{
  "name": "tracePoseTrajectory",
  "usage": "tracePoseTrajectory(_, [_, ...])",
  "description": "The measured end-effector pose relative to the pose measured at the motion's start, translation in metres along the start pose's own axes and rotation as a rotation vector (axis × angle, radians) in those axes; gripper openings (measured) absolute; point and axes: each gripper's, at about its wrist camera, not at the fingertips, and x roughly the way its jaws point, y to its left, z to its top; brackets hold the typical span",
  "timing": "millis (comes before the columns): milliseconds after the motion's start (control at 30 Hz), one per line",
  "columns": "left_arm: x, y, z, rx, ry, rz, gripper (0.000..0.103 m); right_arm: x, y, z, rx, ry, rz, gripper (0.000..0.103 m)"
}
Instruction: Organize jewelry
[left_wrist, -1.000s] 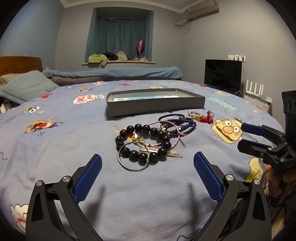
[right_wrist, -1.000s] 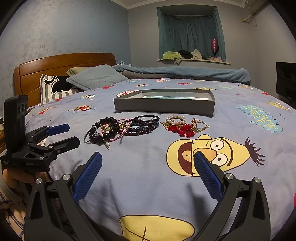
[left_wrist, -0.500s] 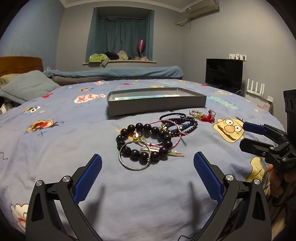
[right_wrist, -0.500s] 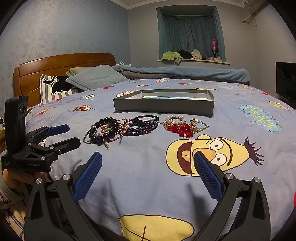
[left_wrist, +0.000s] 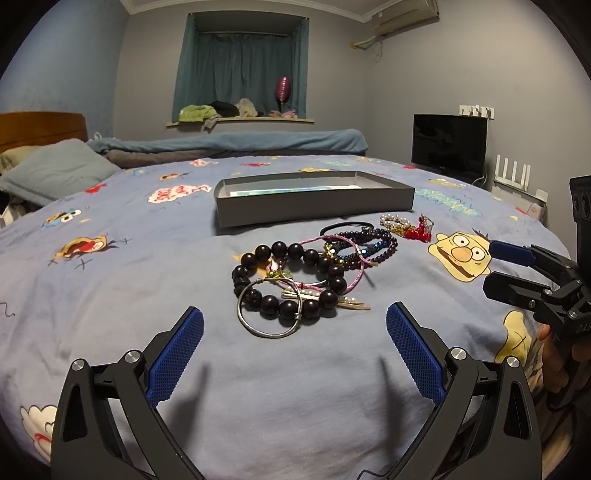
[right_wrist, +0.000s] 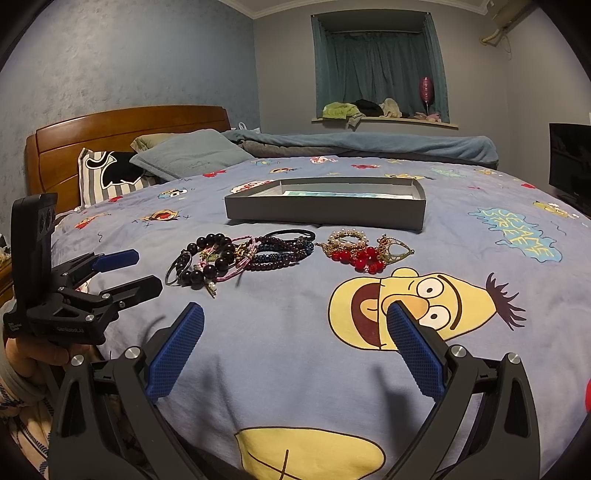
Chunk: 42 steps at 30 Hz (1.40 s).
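A heap of jewelry lies on the bed: a black bead bracelet (left_wrist: 291, 280) (right_wrist: 207, 258), a silver bangle (left_wrist: 271, 314), dark purple and blue bead strands (left_wrist: 364, 243) (right_wrist: 280, 251), and a red, pearl and gold cluster (left_wrist: 408, 225) (right_wrist: 364, 251). Behind it stands a shallow grey box (left_wrist: 314, 203) (right_wrist: 325, 208), open on top. My left gripper (left_wrist: 294, 332) is open, just short of the bangle, with nothing between its fingers. My right gripper (right_wrist: 295, 328) is open too, hovering over the bedsheet in front of the red cluster. Each gripper also shows in the other's view: the right gripper (left_wrist: 496, 266) and the left gripper (right_wrist: 144, 269).
The bedsheet (left_wrist: 110, 295) is blue with cartoon prints. Pillows (right_wrist: 184, 155) and a wooden headboard (right_wrist: 125, 129) are at the left, a folded blanket (left_wrist: 229, 142) at the far side. A black screen (left_wrist: 448, 142) stands by the right wall. A hand (right_wrist: 40, 354) holds the left gripper.
The left wrist view has crept slightly forward, so the jewelry sits a little closer. Both grippers stay open and nothing on the bed has moved.
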Motion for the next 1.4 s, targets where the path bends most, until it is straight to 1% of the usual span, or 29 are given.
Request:
tracePoseTrajectory(267, [0.002,0.004,-0.001,-0.016,0.003,0.008,0.098,-0.001,-0.001,0.000,0.009,-0.002,0.001,0.098])
tracePoseTrajectory(467, [0.002,0.006,0.000,-0.028,0.012,-0.009,0.098,-0.001,-0.001,0.000,0.007,0.001,0.001,0.098])
tracePoseTrajectory(533, [0.002,0.006,0.000,-0.028,0.013,-0.002,0.098,0.000,-0.001,0.001,0.008,0.002,0.001,0.098])
tracePoseTrajectory(767, [0.005,0.015,0.003,-0.070,0.036,-0.016,0.098,0.000,-0.003,0.001,0.020,-0.001,-0.002,0.098])
tracePoseTrajectory(1033, [0.010,0.018,0.008,-0.084,0.056,-0.043,0.098,0.003,-0.008,0.004,0.041,0.015,0.003,0.098])
tracePoseTrajectory(1133, [0.016,0.020,0.009,-0.078,0.078,-0.035,0.097,0.004,-0.011,0.007,0.057,0.017,0.006,0.098])
tracePoseTrajectory(1267, [0.025,0.022,0.012,-0.068,0.102,-0.025,0.095,0.009,-0.014,0.012,0.047,0.027,-0.016,0.098])
tracePoseTrajectory(1333, [0.031,0.026,0.013,-0.074,0.122,-0.034,0.092,0.012,-0.015,0.013,0.044,0.035,-0.025,0.098])
tracePoseTrajectory(1400, [0.037,0.030,0.014,-0.082,0.146,-0.047,0.085,0.015,-0.017,0.016,0.042,0.038,-0.030,0.098])
